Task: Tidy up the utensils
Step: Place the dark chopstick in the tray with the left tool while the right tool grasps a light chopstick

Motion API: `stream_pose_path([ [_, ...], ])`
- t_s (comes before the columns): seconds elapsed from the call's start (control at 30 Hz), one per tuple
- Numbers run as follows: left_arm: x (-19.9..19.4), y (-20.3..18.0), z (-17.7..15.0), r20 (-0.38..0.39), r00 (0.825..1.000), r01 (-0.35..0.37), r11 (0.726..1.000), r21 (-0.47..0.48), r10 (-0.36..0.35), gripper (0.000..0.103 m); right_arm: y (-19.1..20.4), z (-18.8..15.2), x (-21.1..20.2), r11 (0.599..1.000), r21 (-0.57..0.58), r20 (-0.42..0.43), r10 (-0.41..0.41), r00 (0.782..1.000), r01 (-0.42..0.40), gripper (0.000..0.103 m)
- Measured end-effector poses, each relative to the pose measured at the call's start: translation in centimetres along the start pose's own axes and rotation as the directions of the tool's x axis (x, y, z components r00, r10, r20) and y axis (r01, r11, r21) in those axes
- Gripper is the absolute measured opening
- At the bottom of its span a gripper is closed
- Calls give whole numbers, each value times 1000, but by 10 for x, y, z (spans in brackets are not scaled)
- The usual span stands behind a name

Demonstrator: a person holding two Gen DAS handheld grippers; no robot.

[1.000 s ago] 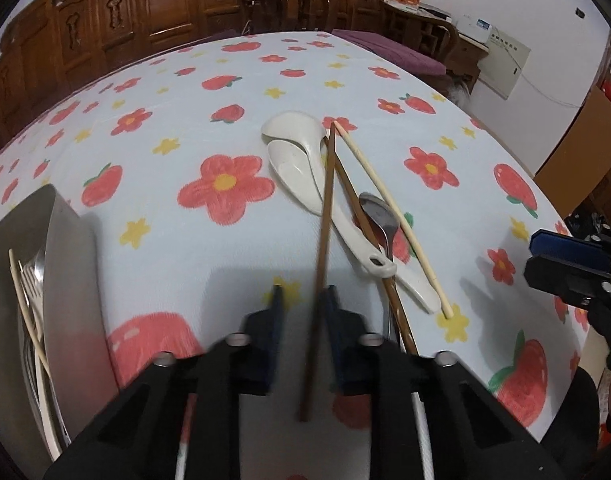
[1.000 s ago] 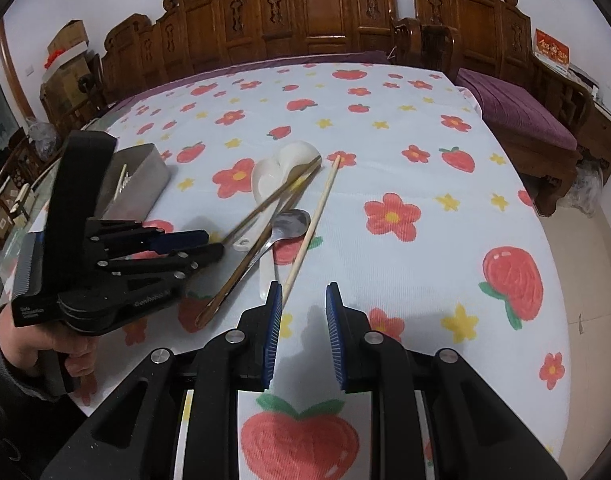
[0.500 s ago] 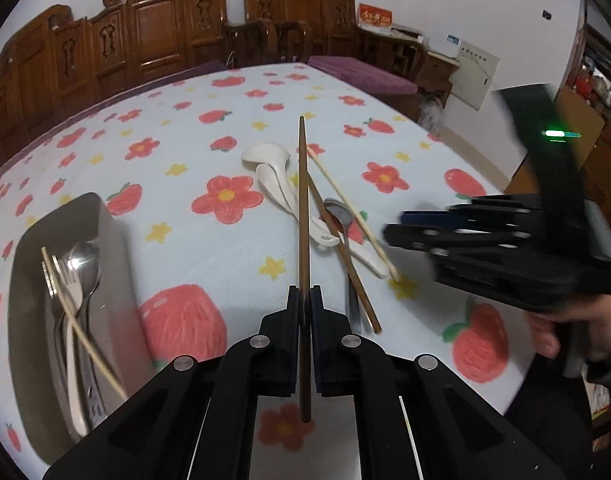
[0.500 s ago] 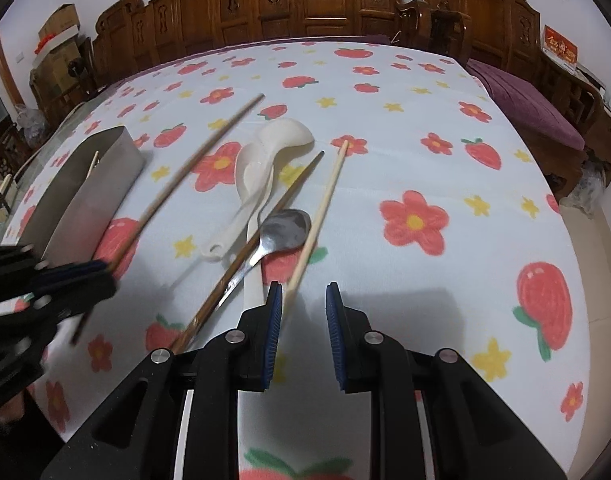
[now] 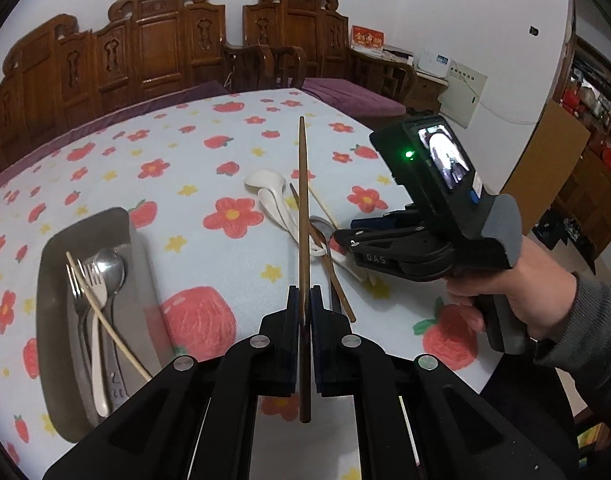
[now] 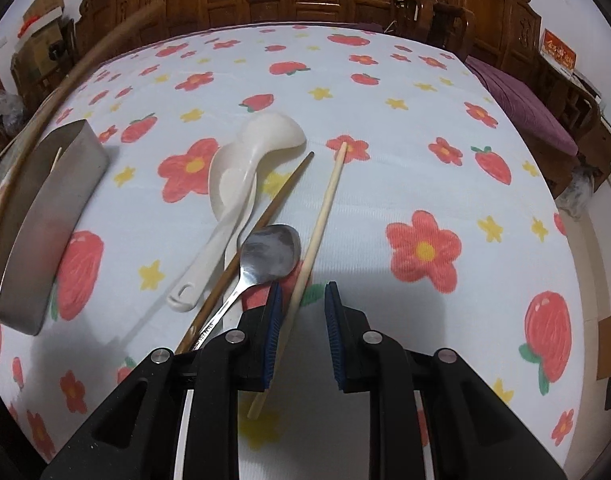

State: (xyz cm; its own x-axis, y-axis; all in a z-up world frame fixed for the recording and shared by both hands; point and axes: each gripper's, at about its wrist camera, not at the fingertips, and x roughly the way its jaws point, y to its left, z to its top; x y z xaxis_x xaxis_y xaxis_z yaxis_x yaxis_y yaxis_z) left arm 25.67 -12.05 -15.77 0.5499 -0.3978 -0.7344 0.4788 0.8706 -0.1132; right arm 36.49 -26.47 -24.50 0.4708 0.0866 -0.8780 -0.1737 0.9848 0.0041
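Observation:
My left gripper (image 5: 304,294) is shut on a dark brown chopstick (image 5: 303,208) and holds it up above the table, pointing away. A steel tray (image 5: 55,240) at the left holds a fork, a metal spoon, a white spoon and a pale chopstick. My right gripper (image 6: 302,294) is open, low over the table, with a pale chopstick (image 6: 319,220) lying between its fingers, close to the left one. Beside it lie a metal spoon (image 6: 271,250), another brown chopstick (image 6: 265,220) and two white spoons (image 6: 241,176). The right gripper also shows in the left wrist view (image 5: 339,236).
The table wears a white cloth (image 6: 385,184) with strawberries and flowers. The steel tray (image 6: 45,216) stands at the left in the right wrist view. Carved wooden chairs (image 5: 165,44) line the far side. The table edge runs along the right.
My left gripper has shut on the brown chopstick and lifted it off the pile. My right gripper has moved forward and down, so the pale chopstick now lies between its fingers.

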Motion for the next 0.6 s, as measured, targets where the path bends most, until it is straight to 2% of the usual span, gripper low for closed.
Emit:
stream_pose_path([
  [0.17,-9,4,0,15,1000,-16,1000,2,16,5,-6,-1,0,1000,14,-12,-23,1000,23,6],
  [0.4,-27,18,-1,30,999,-45,999,-23,45,5,-9,-11,-9,999,13,-11,-37,999,38,6],
  [0.6,-44,42,-6,35,996,-78,994,-72,81,5,-1,-9,-40,999,2,50,-32,998,32,6],
])
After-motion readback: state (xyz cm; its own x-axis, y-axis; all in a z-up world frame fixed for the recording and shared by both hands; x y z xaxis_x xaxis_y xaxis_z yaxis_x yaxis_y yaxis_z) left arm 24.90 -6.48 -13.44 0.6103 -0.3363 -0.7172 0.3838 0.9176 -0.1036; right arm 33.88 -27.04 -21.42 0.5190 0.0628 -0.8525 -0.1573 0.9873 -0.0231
